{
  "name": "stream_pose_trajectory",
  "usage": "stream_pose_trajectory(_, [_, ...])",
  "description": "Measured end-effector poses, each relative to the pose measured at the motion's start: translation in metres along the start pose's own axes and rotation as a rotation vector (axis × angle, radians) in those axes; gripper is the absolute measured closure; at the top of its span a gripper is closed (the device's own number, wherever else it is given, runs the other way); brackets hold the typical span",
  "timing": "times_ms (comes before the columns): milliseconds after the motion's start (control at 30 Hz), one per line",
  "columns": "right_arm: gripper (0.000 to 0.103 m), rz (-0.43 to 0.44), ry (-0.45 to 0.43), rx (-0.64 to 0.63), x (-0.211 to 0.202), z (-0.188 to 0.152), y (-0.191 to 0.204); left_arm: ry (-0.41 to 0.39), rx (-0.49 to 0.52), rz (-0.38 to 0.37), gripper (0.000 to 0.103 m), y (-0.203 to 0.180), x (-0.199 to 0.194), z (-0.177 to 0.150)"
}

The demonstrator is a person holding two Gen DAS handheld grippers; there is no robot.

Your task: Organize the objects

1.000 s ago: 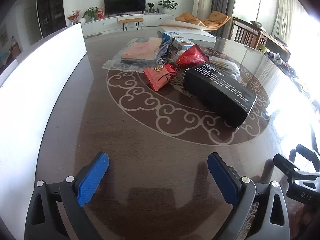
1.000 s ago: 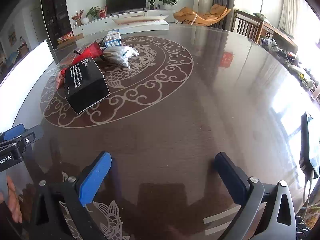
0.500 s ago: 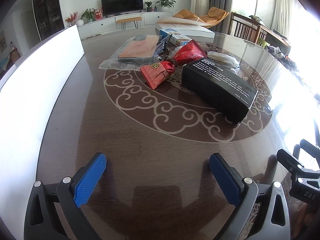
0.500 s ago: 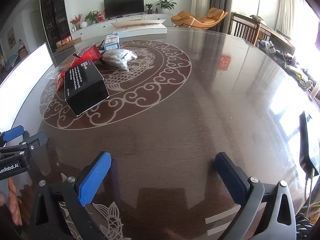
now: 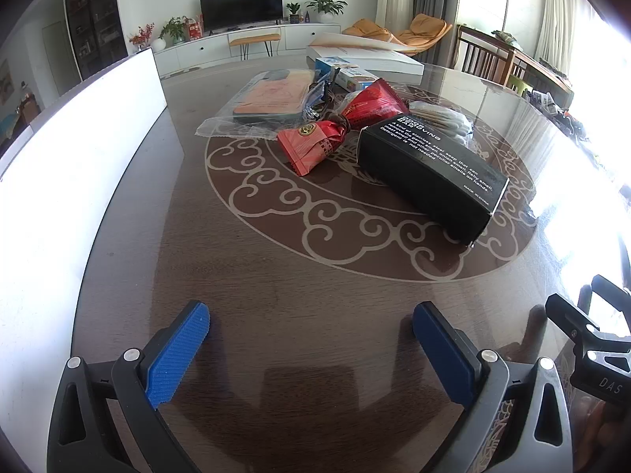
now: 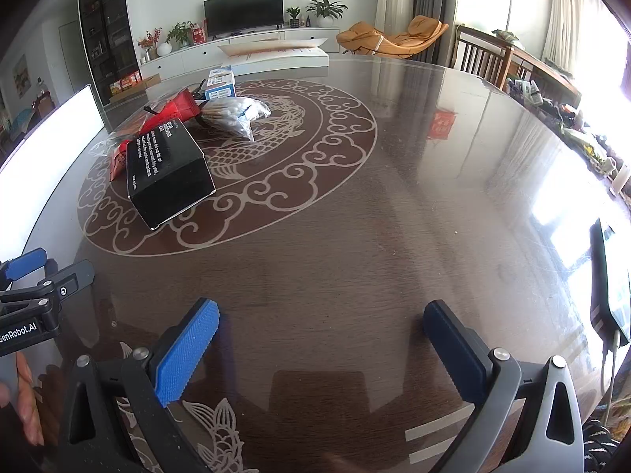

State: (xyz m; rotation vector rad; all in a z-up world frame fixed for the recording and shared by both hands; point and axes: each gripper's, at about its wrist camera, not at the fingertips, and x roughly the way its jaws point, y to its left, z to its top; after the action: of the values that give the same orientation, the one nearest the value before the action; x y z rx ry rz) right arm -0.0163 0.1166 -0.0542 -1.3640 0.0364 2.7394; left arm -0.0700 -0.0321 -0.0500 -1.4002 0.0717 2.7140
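A pile of objects lies on the dark round table [image 5: 299, 283]: a black box [image 5: 430, 173] with white text, a small red packet [image 5: 311, 142], a larger red packet [image 5: 374, 102], a clear bag with an orange item [image 5: 272, 96], a bag of cotton swabs [image 5: 441, 118] and a blue-white box [image 5: 347, 75]. My left gripper [image 5: 311, 327] is open and empty, near the table's front, short of the pile. My right gripper [image 6: 321, 325] is open and empty; the black box [image 6: 167, 169] and swab bag [image 6: 236, 112] lie far left ahead.
A white upright panel [image 5: 79, 157] runs along the table's left side. A large flat white box [image 5: 366, 53] lies at the far edge. A phone with a cable [image 6: 609, 287] lies at the right edge. Chairs and a cluttered side table [image 6: 552, 94] stand at the right.
The left gripper has moved slightly forward, so the pile looks a little closer. The right view has shifted slightly. Both grippers stay open.
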Motion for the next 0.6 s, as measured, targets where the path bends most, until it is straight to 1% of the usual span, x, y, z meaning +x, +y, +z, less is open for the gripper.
stream_pose_trajectory(600, [0.000, 0.000, 0.000, 0.000, 0.0003, -0.0001, -0.0005, 0.006, 0.009, -0.008, 0.000, 0.0001, -0.0016, -0.0009])
